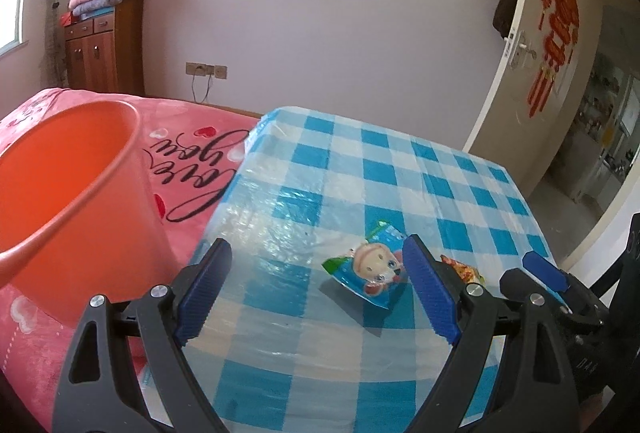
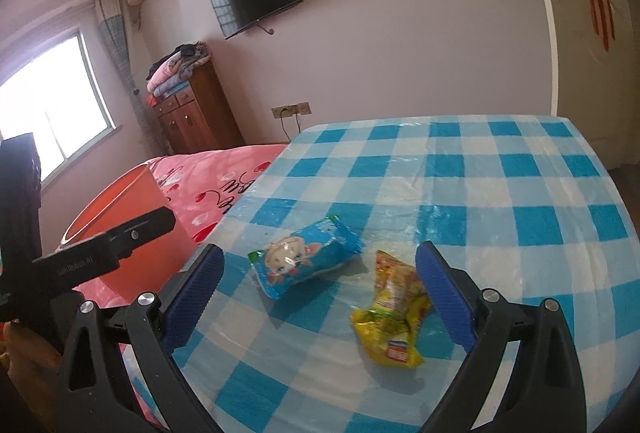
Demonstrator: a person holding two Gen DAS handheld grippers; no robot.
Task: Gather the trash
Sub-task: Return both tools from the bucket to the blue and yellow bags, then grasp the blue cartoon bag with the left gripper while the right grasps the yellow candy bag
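- Lying near the table's (image 2: 480, 169) left edge: blue packet (image 2: 306, 259), yellow packet (image 2: 394, 313) beside it.
- Left gripper (image 1: 318, 279) is held spread, nothing pinched.
- Right gripper (image 2: 320, 285) is held spread, nothing pinched.
- Orange bucket (image 1: 72, 185) is seen on pink bedding (image 1: 192, 169).

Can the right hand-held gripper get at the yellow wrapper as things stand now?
Probably yes. The right hand-held gripper is open and empty, and the yellow wrapper lies flat on the table between its fingers. The blue wrapper lies apart, leaving the way free.

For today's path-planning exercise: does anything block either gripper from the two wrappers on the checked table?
Nothing visible does. The blue wrapper and yellow wrapper lie bare on the checked table ahead of the open right gripper and left gripper.
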